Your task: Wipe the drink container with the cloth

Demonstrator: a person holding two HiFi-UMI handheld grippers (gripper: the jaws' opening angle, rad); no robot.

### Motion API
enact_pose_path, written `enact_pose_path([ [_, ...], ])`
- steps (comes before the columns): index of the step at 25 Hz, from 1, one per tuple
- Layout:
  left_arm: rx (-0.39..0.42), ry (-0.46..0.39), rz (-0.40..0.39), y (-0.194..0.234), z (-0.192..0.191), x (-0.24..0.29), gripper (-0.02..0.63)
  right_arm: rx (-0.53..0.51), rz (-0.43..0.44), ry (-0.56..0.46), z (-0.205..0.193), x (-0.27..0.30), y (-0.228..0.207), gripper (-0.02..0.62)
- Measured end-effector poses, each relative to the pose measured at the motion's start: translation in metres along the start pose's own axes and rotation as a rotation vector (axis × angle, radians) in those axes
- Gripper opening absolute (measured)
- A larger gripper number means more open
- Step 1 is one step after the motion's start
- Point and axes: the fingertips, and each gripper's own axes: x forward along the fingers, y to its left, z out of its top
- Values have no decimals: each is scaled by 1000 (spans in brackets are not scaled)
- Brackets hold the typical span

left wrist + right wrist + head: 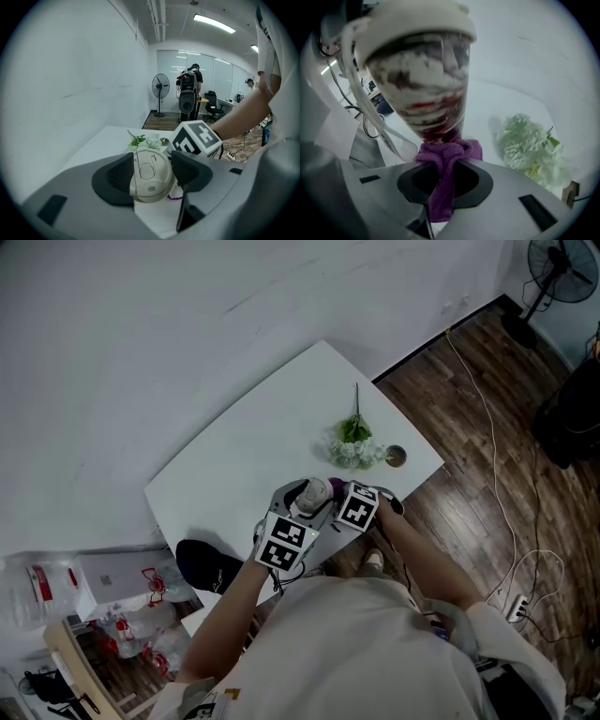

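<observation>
A person seated at a white tabletop (pixel 246 457) works on a lidded drink container (pixel 417 79) with two tools. The left hand-held gripper (pixel 151 169) is clamped on the container at its cream lid, a dark pad pressed to each side, and holds it off the tabletop at the near edge, close to the person's body. The right hand-held gripper (pixel 445 177) is clenched on a purple cloth (pixel 447 155); the bunched top of the cloth touches the narrow base of the clear cup (its contents show in white, dark and red layers). In the head view the two marker cubes sit side by side with the container between them. Further back on the tabletop lies a small bunch of white flowers with green leaves (pixel 354 448), and just beside it, on the right, a small round object (pixel 396 457) too small to identify. A standing fan (pixel 561 266) is on the wooden floor (pixel 478 427) in the far corner, well apart from the work.
</observation>
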Motion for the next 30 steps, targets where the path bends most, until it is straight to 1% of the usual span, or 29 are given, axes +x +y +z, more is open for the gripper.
enact_pose_path([
  [3, -5, 1, 3, 0, -3, 0, 267, 36, 3, -5, -6, 8, 9, 94],
  [4, -2, 0, 2, -1, -1, -1, 267, 40, 17, 0, -6, 6, 14, 92],
  [6, -1, 2, 0, 0, 0, -1, 265, 39, 52, 21, -6, -3, 24, 91],
  [8, -5, 4, -1, -1, -2, 0, 265, 22, 63, 15, 0, -18, 32, 91],
  [11, -22, 2, 3, -1, -9, 2, 265, 39, 77, -74, 19, -55, 42, 91],
  [13, -20, -3, 2, -1, -8, 2, 265, 46, 71, -133, 33, -80, 44, 91],
  [16, -26, -2, 3, 0, -11, 4, 264, 38, 28, -183, 39, -102, 40, 92],
  [18, -26, 1, -1, -1, -11, 4, 264, 90, 3, -223, 35, -107, 35, 92],
  [20, -27, -6, -7, -1, -12, 4, 264, 159, -45, -253, 32, -116, 27, 92],
  [22, -15, -30, -10, -1, -8, 1, 264, 205, -109, -280, 35, -132, 17, 92],
  [24, 3, -64, -8, -2, -1, -5, 257, 228, -163, -321, 42, -151, 9, 92],
  [28, 30, -110, 26, -5, -1, -18, 204, 237, -261, -425, 62, -201, -1, 92],
  [29, 35, -126, 42, -5, 1, -24, 181, 236, -289, -453, 67, -215, -2, 92],
  [30, 32, -147, 59, -3, 5, -31, 136, 235, -315, -482, 72, -230, -3, 92],
])
